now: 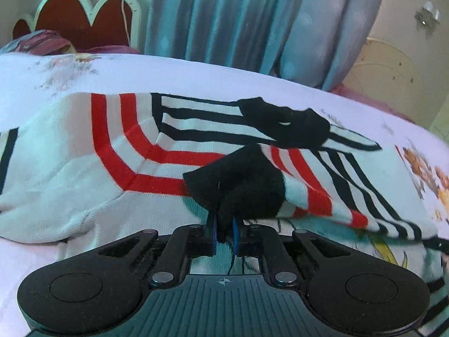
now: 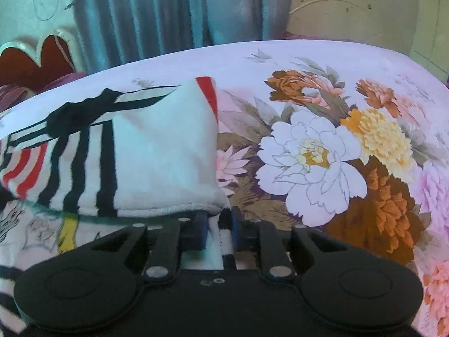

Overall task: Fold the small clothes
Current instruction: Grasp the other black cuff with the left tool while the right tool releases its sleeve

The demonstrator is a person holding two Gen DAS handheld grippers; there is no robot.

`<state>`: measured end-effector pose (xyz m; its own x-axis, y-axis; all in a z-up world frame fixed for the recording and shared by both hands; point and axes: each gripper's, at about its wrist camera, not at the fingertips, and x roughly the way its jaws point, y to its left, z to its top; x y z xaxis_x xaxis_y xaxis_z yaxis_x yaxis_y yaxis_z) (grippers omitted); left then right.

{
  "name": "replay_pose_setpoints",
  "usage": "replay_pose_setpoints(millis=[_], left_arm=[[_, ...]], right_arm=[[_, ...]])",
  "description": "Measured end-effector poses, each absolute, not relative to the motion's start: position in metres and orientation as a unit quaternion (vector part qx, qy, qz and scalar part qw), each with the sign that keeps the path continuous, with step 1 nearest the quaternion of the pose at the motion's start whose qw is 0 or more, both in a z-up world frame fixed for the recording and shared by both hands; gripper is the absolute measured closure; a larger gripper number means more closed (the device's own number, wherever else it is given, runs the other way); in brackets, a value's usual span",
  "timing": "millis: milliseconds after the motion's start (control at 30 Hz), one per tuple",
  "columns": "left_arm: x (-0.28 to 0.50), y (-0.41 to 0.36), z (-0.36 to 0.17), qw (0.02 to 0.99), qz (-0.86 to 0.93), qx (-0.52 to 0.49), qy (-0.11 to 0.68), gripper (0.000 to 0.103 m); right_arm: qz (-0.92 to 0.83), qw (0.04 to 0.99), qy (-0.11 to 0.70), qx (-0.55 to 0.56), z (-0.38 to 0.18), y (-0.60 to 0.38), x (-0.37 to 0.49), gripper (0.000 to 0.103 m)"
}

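Both grippers were clamped on the striped garment [image 1: 140,151]: left gripper [image 1: 224,231] pinching its black cuff [image 1: 241,185], right gripper [image 2: 220,234] its hem [image 2: 168,207]. Judging by that, the fold stood ready to begin; both edges next needed carrying together across the garment.

A bedroom: floral bedsheet [image 2: 322,146], headboard [image 1: 81,19], curtains [image 1: 224,16].

Left gripper [image 1: 224,231], jaws nearly together, pinching a black cuff [image 1: 238,185] of the striped garment [image 1: 118,151] between its blue pads [image 1: 235,234]. The garment, white with red and black bands, lies spread on a bed [image 1: 196,75] covered in a pale floral sheet, and reaches toward the bed's left edge. The held cuff is lifted clear of the sheet; a second black cuff [image 1: 283,123] rests farther back. Blue curtain [image 1: 224,16] and red headboard [image 1: 81,19] stand beyond the far edge.
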<state>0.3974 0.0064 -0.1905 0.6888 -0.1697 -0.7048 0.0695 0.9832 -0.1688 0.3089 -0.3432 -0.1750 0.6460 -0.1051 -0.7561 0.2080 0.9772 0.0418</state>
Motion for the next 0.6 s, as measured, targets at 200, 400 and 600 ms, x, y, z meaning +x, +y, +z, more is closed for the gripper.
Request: replay_pose_setpoints(millis=[200,400,600], left_arm=[[0.375,0.024,-0.162,0.924,-0.027,-0.048,0.379,0.049],[0.374,0.004,-0.132,0.934,-0.08,-0.06,0.344,0.047],[0.414,-0.051,-0.152,0.925,-0.13,-0.049,0.353,0.047]], right_arm=[[-0.069,0.914,0.392,0.079,-0.151,-0.354,0.282,0.063],[-0.069,0.925,0.365,0.076,-0.133,-0.362,0.307,0.06],[-0.056,0.919,0.379,0.091,-0.144,-0.362,0.358,0.057]])
